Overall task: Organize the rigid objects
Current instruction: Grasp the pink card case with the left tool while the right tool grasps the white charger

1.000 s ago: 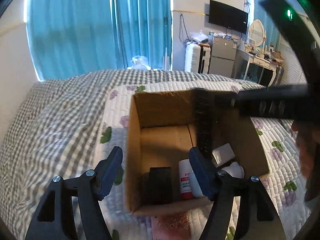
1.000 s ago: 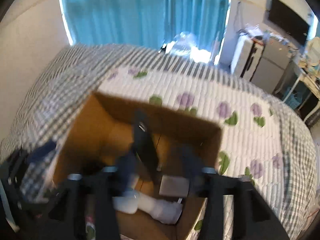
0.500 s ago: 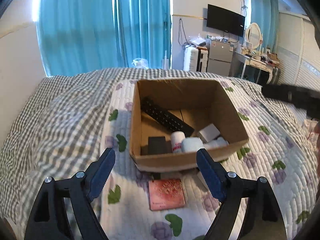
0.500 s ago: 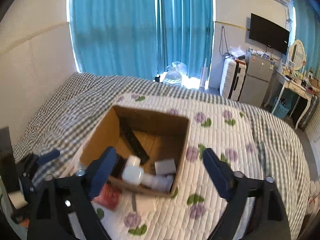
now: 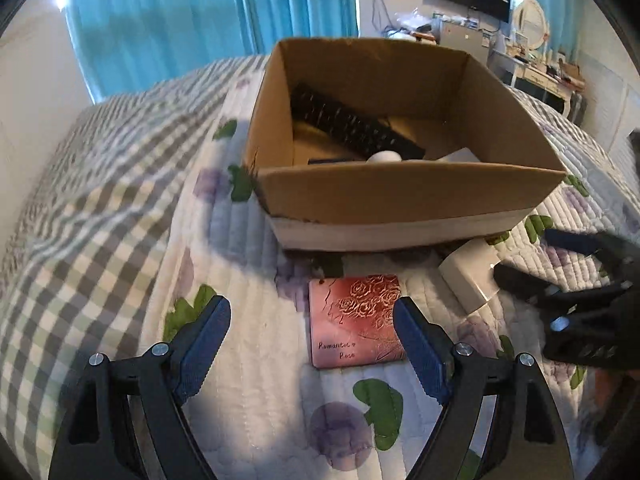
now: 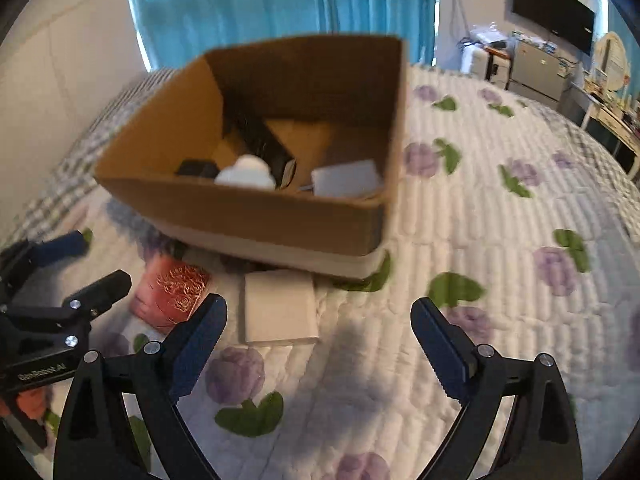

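Note:
An open cardboard box (image 5: 404, 196) (image 6: 256, 216) stands on the bed. It holds a black remote (image 5: 352, 124), a white bottle (image 6: 246, 170), a small black item and a white box (image 6: 346, 178). On the quilt in front of it lie a red rose-patterned tin (image 5: 356, 320) (image 6: 172, 292) and a white flat box (image 5: 472, 276) (image 6: 278, 306). My left gripper (image 5: 312, 344) is open and empty, low over the tin. My right gripper (image 6: 320, 344) is open and empty, just before the white flat box.
The bed has a white quilt with purple flowers (image 6: 500, 240) and a grey checked blanket (image 5: 80, 200) on the left. Blue curtains, a TV, a white dresser and a small fridge stand at the far side of the room.
Both grippers have dropped down and forward from high above the box to low over the quilt in front of it. The remote, held over the box one second ago, lies inside it.

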`<state>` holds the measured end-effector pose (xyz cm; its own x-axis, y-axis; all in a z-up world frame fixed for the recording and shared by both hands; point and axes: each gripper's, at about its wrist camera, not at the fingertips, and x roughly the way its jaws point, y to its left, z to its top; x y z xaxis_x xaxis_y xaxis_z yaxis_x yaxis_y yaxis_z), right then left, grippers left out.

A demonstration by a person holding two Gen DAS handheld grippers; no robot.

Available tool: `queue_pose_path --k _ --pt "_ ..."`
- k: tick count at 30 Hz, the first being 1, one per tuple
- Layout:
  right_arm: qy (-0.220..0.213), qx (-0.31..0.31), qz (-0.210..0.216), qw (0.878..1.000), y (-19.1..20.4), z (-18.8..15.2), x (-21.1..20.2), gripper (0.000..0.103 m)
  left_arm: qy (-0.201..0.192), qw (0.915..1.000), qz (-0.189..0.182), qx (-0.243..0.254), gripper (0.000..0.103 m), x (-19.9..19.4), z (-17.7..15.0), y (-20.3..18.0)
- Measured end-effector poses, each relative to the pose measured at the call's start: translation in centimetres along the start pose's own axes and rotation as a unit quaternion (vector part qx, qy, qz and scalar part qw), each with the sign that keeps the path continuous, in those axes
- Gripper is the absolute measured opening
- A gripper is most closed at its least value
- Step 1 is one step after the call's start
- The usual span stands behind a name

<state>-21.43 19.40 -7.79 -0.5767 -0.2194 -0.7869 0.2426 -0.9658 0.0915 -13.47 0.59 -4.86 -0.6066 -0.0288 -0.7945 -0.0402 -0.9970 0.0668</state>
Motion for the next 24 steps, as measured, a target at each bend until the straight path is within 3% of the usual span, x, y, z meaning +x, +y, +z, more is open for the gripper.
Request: queue_pose_path --k 4,6,8,14,16,24 --pt "0.025 -0.029 0.023 0.999 1.1 -0.4 2.4 0.084 0.003 0.9998 -0.007 -0.02 0.086 0.1 -0.3 0.8" --pt "0.038 -0.043 0.01 0.998 1.4 -0.8 3.3 0.06 0.006 0.9998 -0.004 -0.02 0.086 0.3 -0.3 0.7" --pt "0.049 -0.038 0.025 0.998 1.2 -1.1 3.7 0.05 0.009 0.9999 -0.002 -0.014 0.086 0.4 -0.3 0.4" --pt "0.005 -0.012 0.01 1.0 -0.4 -1.7 0.0 0.05 0.027 0.9996 0.008 0.003 0.086 0.4 0.3 -0.8" --pt "-0.008 -0.01 -0.016 1.0 -0.9 -1.9 -1.4 0.05 0.036 0.9989 0.021 0.02 0.086 0.5 0.4 -1.9" --pt "-0.01 0.01 -0.032 0.999 -2.5 -1.8 -2.3 0.05 0.082 0.9956 0.03 0.035 0.086 4.8 -0.6 -4.2"
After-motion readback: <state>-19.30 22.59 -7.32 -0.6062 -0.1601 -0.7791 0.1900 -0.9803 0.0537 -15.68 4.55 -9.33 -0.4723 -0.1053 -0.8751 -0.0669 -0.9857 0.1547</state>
